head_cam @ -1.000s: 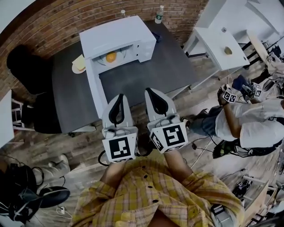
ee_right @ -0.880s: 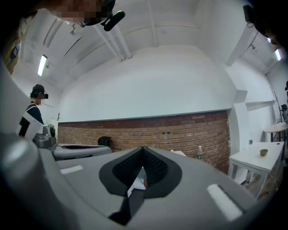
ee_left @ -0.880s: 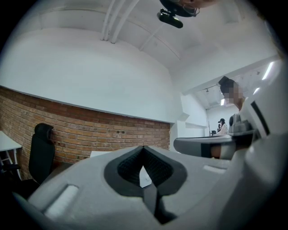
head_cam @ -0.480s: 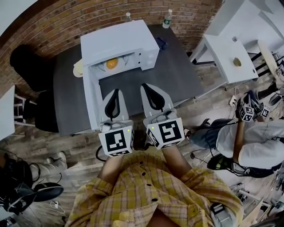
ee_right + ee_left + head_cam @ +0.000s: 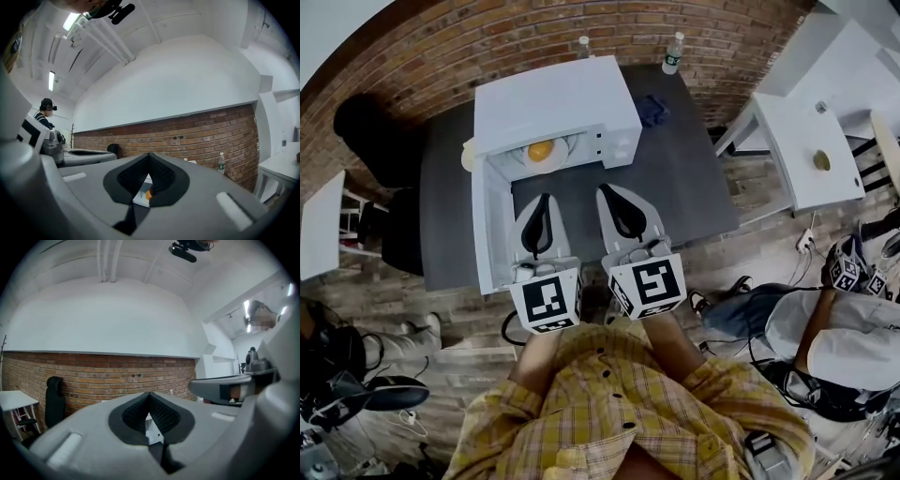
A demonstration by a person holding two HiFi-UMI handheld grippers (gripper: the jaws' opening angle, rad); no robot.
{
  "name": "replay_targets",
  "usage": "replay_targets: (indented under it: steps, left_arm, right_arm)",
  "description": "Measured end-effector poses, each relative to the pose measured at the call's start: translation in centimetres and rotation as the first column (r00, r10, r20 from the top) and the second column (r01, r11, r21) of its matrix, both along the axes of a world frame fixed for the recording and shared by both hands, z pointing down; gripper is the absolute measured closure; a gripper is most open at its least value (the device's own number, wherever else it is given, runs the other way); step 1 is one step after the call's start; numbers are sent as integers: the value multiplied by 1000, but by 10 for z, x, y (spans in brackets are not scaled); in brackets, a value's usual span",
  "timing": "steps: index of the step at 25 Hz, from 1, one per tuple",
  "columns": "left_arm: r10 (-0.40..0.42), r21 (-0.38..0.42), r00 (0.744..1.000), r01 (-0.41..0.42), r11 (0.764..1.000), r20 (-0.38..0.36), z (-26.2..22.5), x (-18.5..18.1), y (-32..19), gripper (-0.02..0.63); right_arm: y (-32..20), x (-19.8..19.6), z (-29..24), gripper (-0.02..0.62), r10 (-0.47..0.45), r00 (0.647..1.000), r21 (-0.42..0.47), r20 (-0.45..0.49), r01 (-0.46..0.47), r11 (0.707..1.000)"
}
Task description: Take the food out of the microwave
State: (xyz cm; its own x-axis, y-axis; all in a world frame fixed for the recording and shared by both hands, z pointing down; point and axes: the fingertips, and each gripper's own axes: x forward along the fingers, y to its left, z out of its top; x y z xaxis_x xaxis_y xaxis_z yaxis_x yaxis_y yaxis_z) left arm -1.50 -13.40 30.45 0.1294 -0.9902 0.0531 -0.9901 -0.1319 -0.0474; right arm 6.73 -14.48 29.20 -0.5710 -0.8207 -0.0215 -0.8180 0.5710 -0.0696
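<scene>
Early stage, nothing taken out yet. Microwave (image 5: 558, 94) sits on the dark table (image 5: 684, 178) by the brick wall, its door (image 5: 486, 225) already swung wide open on the left side, so the opening step looks done. Food (image 5: 541, 150), an orange-yellow round item on what looks like a pale dish, is inside the cavity near the front, untouched.

Left gripper (image 5: 542, 211): jaws closed tip to tip, nothing between them, held level over the table just beside the open door, pointing at the cavity. Right gripper (image 5: 612, 204): tips also together, holding nothing, next to the left one and just short of the microwave front. In the right gripper view the orange food shows through the loop of the closed jaws, so it is lined up but apart from it.

Left to do, by my read: open a gripper, reach into the cavity, take the dish or food, draw it out level, set it on the table. Shutting the door is possible, but the task doesn't ask for it
</scene>
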Motion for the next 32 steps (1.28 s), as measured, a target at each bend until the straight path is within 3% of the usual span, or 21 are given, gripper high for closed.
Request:
replay_targets:
  steps: [5,13,21,28,32]
  left_arm:
    - [-42,-25,999,42,999,15,10,-4,-10,609]
    - [11,-90,1000,-12,996,-4,45,-25,-29,609]
    - [38,-197,998,-46,979,-41,72,-30,-74,607]
    - [8,-310,996,-34,950,-84,127,-43,-106,569]
    - [-46,-392,981,-32,920,-190,169,-56,-126,541]
  right_arm:
    - [-8,4,12,595,-25,1000,-14,6,26,1000]
    - [-18,-22,39,595,2,1000,-48,-29,-3,999]
    - [-53,-23,52,595,32,998,-99,-52,-37,994]
    - [-66,-27,72,595,39,997,-133,-70,-48,990]
    - [-74,-31,82,595,39,997,-158,-71,-49,986]
